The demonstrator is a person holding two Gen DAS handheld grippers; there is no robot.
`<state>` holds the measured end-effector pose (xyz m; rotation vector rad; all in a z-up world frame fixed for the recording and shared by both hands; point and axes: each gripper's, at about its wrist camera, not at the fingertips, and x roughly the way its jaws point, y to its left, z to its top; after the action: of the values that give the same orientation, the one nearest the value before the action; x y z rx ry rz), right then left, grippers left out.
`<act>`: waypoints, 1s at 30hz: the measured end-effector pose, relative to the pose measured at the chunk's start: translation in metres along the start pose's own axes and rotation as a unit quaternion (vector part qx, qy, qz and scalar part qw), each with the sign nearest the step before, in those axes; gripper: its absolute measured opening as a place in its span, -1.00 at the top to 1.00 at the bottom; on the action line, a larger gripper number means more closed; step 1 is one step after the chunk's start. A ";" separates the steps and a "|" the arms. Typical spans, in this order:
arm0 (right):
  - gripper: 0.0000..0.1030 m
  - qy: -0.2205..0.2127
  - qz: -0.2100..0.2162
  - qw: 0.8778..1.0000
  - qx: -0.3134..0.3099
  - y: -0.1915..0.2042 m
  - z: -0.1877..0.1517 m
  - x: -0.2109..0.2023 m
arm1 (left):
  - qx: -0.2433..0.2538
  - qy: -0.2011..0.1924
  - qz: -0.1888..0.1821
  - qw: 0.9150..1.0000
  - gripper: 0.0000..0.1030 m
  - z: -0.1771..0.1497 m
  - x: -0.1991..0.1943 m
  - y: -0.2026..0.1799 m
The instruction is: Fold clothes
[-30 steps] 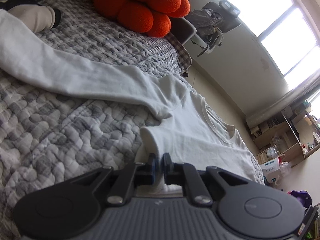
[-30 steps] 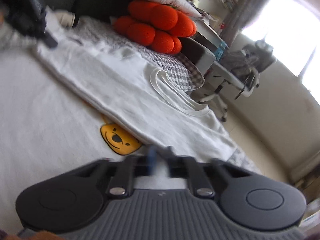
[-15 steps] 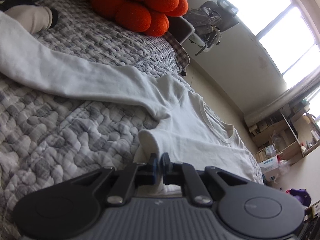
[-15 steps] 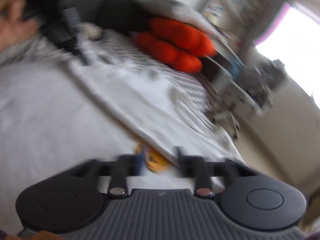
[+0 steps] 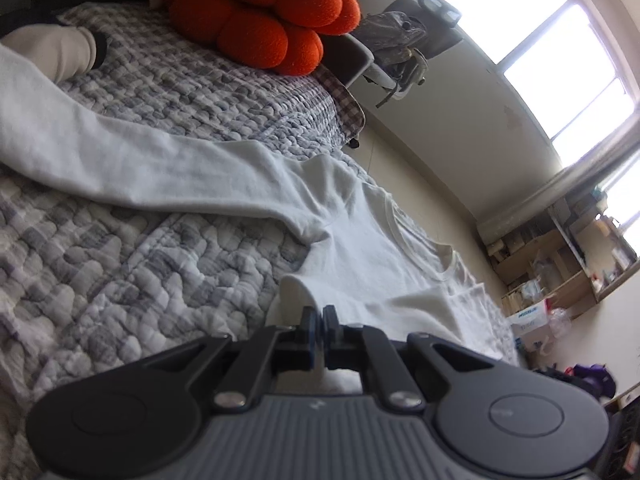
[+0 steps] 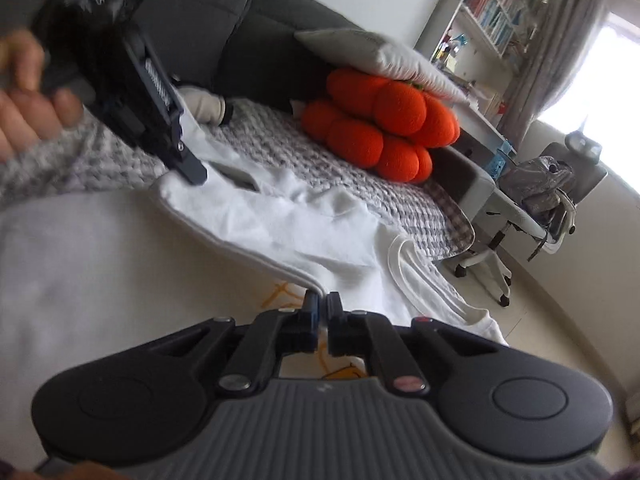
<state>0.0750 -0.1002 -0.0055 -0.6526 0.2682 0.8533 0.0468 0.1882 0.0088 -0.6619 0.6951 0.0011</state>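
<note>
Quilted bed (image 5: pixel 120 280): white shirt (image 5: pixel 380 264) edge pinched in left claw (image 5: pixel 319 320)

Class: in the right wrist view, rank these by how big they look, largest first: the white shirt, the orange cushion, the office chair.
1. White shirt
2. Orange cushion
3. Office chair

The chair stands much farther from the camera, so its real size could well exceed the cushion's.
</note>
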 end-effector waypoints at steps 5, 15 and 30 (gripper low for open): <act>0.87 0.047 -0.005 0.998 -0.039 0.017 -0.008 0.021 | -0.030 0.005 0.015 0.999 0.90 0.006 -0.001 0.016; 0.07 -0.011 -0.003 0.992 0.123 -0.042 -0.018 -0.014 | 0.009 -0.024 0.007 1.000 0.44 0.013 -0.008 -0.005; 0.76 0.132 -0.131 0.936 0.300 -0.161 -0.058 0.078 | 0.108 -0.041 0.092 0.989 0.94 -0.016 0.019 -0.031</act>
<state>0.2507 -0.1667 -0.0180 -0.2155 0.6412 0.3863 0.0587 0.1503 0.0062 -0.3856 0.6644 0.1219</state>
